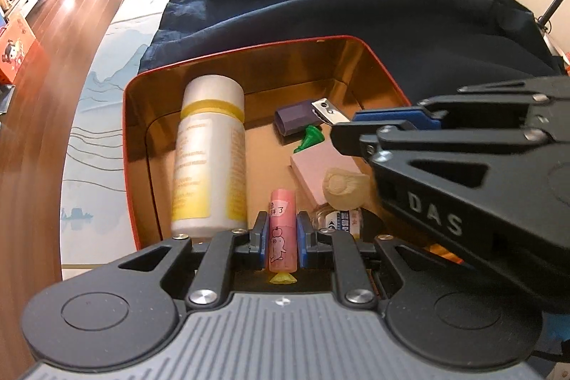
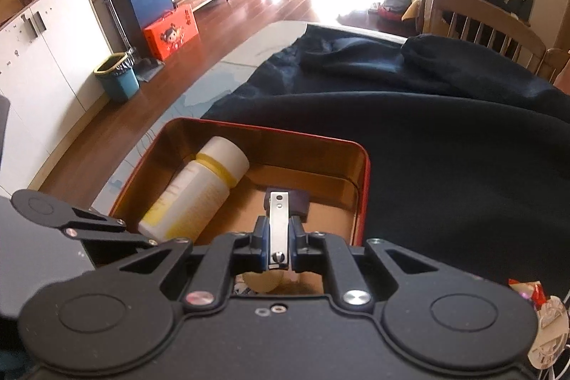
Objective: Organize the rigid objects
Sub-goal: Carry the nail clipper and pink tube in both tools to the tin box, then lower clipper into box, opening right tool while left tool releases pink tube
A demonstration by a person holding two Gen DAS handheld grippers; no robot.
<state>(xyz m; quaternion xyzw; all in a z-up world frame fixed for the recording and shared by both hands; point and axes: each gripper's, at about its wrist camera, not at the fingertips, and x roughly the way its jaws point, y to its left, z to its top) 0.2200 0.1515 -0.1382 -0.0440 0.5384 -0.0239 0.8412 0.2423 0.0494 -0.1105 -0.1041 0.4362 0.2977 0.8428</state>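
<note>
A red tin box (image 1: 125,130) with a gold inside sits on the table. In it lie a white bottle with yellow bands (image 1: 210,152), a purple block (image 1: 294,120), a green piece (image 1: 309,139), a pink pad (image 1: 313,170), a cream round piece (image 1: 342,186) and a small labelled vial (image 1: 343,219). My left gripper (image 1: 282,237) is shut on a pink tube (image 1: 281,230) over the box's near end. My right gripper (image 2: 278,239) is shut on a metal nail clipper (image 2: 278,219) above the box (image 2: 361,187), next to the bottle (image 2: 199,198) and purple block (image 2: 299,202). The left wrist view shows the right gripper (image 1: 351,125) and clipper (image 1: 329,111) from the side.
A dark blue cloth (image 1: 356,13) covers the table behind and to the right of the box. The pale patterned table mat (image 1: 103,102) shows at the left, with wooden floor beyond. Wooden chairs (image 2: 481,20) stand at the table's far side. Small items (image 2: 534,301) lie at the right edge.
</note>
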